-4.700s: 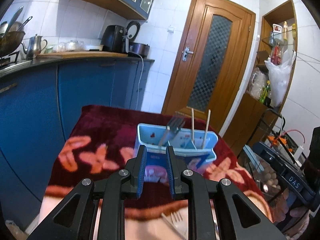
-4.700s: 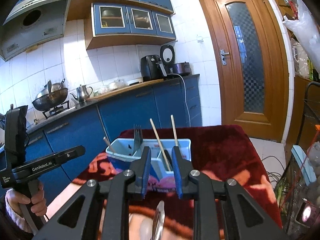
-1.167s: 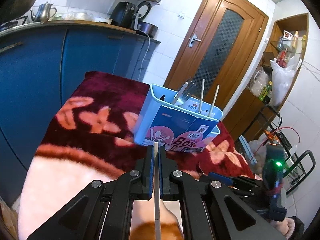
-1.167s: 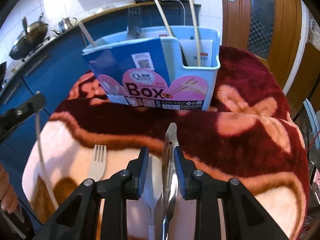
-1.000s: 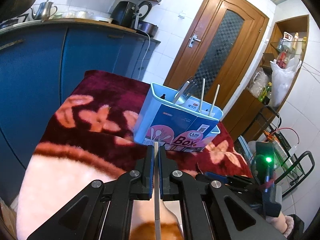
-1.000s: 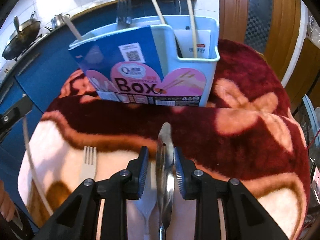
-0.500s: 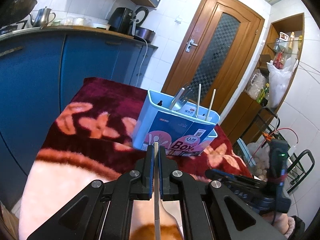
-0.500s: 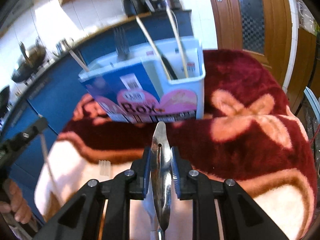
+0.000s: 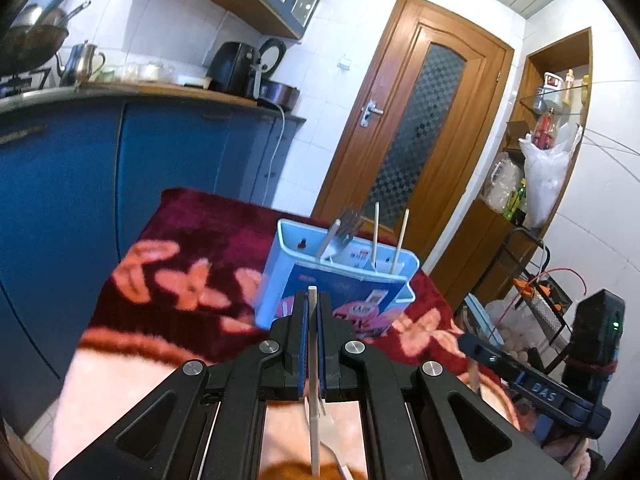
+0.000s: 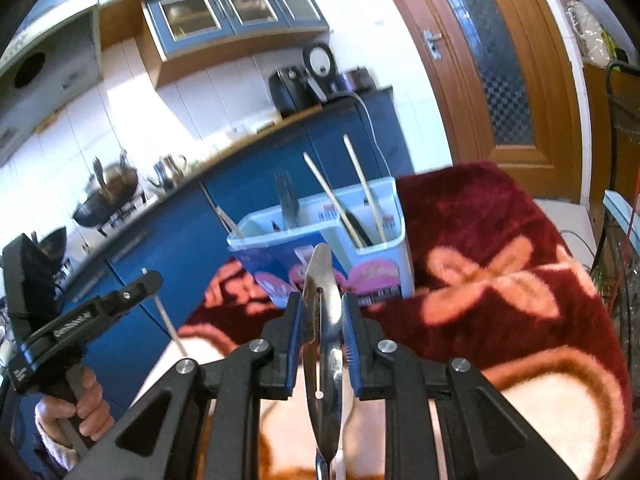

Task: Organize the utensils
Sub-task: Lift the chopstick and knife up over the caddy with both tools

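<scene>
Steel spoon (image 10: 323, 344) clamped upright between right gripper's (image 10: 322, 300) fingers.

**A Tiled Kitchen in Daylight**

White tiles (image 9: 168, 36) covered the walls. Blue base cabinets (image 9: 132, 160) ran beneath a wooden worktop (image 9: 168, 89), with glass-fronted wall cabinets (image 10: 224, 12) above. A kettle (image 9: 82, 62), a wok (image 10: 106, 200) and a black appliance (image 9: 232, 66) stood along the counter. A wooden door (image 9: 416, 120) with patterned glass stood shut beside open shelving (image 9: 556, 120). A dark red floral blanket (image 10: 500, 280) covered the table.
</scene>
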A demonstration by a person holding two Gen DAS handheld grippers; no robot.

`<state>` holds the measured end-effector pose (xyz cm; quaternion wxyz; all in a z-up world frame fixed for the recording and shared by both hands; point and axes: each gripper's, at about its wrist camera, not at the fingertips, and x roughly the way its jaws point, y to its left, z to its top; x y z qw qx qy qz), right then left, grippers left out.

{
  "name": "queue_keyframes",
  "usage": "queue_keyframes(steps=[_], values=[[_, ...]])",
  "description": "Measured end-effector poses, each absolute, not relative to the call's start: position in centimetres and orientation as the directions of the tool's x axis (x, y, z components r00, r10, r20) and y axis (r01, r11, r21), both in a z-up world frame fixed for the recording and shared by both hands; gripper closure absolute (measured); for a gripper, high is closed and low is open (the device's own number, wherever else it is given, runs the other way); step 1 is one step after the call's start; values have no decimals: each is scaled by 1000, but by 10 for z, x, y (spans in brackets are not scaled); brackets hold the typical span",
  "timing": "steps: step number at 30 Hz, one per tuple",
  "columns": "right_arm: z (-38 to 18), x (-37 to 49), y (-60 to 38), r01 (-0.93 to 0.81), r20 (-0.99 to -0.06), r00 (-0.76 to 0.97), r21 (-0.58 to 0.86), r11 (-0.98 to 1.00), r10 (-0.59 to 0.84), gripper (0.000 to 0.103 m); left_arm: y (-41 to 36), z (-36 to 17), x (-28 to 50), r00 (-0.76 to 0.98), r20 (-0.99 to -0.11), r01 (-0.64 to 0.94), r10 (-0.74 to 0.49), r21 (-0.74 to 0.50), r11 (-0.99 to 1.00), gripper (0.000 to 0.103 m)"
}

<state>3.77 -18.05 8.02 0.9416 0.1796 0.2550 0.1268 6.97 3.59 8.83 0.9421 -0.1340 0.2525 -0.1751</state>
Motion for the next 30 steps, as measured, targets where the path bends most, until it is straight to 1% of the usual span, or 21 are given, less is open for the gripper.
queue_keyframes(steps=[7,10,15,19,30], values=[[99,27,-191,-182,-318,885,434,882,340,82,38,112,77,850,-387,253,-358,-297,921,99],[103,26,-195,-194,-285,895,442,876,343,82,39,123,83,865,-367,249,-341,-276,928,99],[107,27,-197,-219,-260,896,444,869,359,82,43,144,93,892,-329,236,-311,-249,939,99],[109,29,-199,-226,-244,899,454,862,364,82,46,158,105,904,-315,219,-290,-244,945,99],[104,37,-209,-230,-227,900,480,846,373,82,26,186,124,942,-211,226,-260,-173,959,99]])
